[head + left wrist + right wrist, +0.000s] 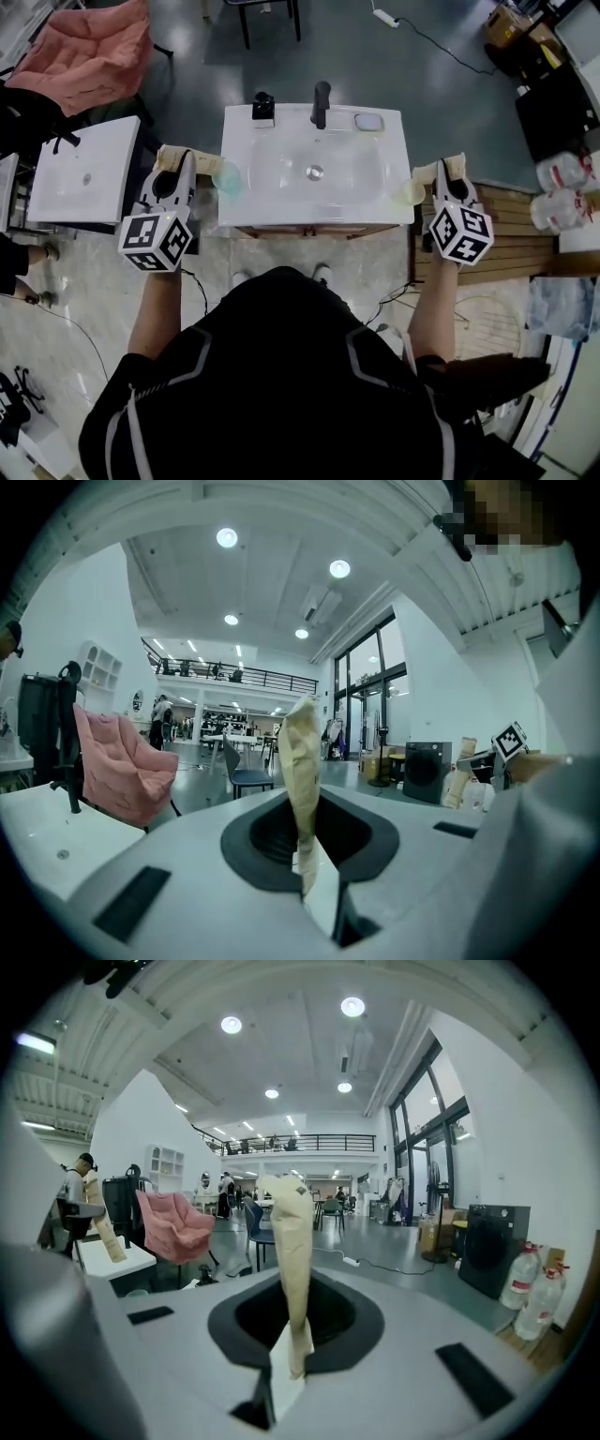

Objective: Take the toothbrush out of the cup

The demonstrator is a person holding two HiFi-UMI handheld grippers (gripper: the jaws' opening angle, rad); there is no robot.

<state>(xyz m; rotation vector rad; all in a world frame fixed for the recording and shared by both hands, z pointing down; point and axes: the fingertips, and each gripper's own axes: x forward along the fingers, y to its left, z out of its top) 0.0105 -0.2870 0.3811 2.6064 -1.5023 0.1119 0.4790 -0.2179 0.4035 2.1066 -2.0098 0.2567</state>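
The left gripper (174, 155) is at the left edge of the white sink (281, 202), mid-frame, just beside a pale green cup (227, 176). The right gripper (441, 169) is at the sink's right edge, beside a yellowish cup (410, 192). Both are clenched on nothing, tan jaws pressed together. The toothbrush cannot be made out.

A pale green translucent cup (228, 177) is seen at the left edge of the white washbasin (281, 202). A yellowish cup (410, 192) is seen at its right edge.
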